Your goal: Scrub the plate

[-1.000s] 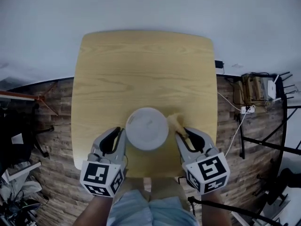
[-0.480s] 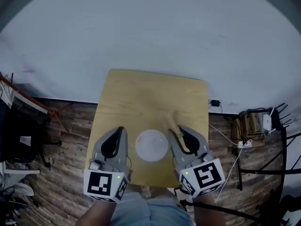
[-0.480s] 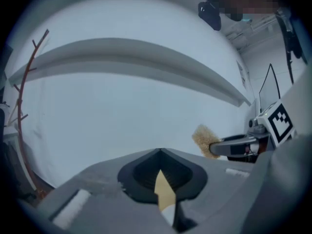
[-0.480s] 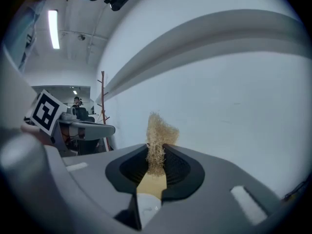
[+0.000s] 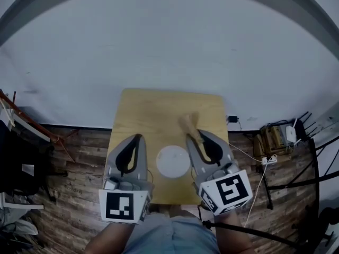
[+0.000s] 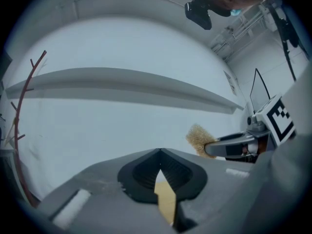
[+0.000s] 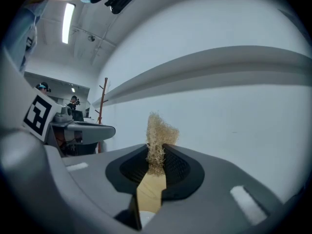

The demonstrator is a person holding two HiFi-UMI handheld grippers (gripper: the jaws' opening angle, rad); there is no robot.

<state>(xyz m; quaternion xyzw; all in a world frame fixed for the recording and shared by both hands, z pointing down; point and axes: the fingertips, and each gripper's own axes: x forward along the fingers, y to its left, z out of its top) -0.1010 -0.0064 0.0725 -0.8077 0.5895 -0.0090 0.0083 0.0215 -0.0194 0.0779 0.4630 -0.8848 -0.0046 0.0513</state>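
Observation:
A white round plate (image 5: 173, 161) lies on the small wooden table (image 5: 153, 110), toward its near edge. Both grippers are held well above the table, one on each side of the plate. My left gripper (image 5: 139, 138) (image 6: 160, 152) is shut with nothing between its jaws. My right gripper (image 5: 190, 137) (image 7: 157, 152) is shut on a tan fibrous scrubber (image 5: 186, 123) (image 7: 158, 135), whose tuft sticks out past the tips. The left gripper view also shows the scrubber (image 6: 198, 139) at the right. Both gripper views look at the white wall, not at the plate.
Wood-plank floor (image 5: 85, 157) surrounds the table. Right of it are a wooden crate (image 5: 269, 138), cables with a power strip (image 5: 270, 161) and black metal frames (image 5: 302, 179). Dark furniture (image 5: 21, 165) stands at the left. A white wall (image 5: 169, 46) lies beyond. The person's legs (image 5: 169, 237) are at the table's near edge.
Both grippers have risen from beside the plate to well above the table, scrubber still held. The head view has pulled back, so the table looks smaller.

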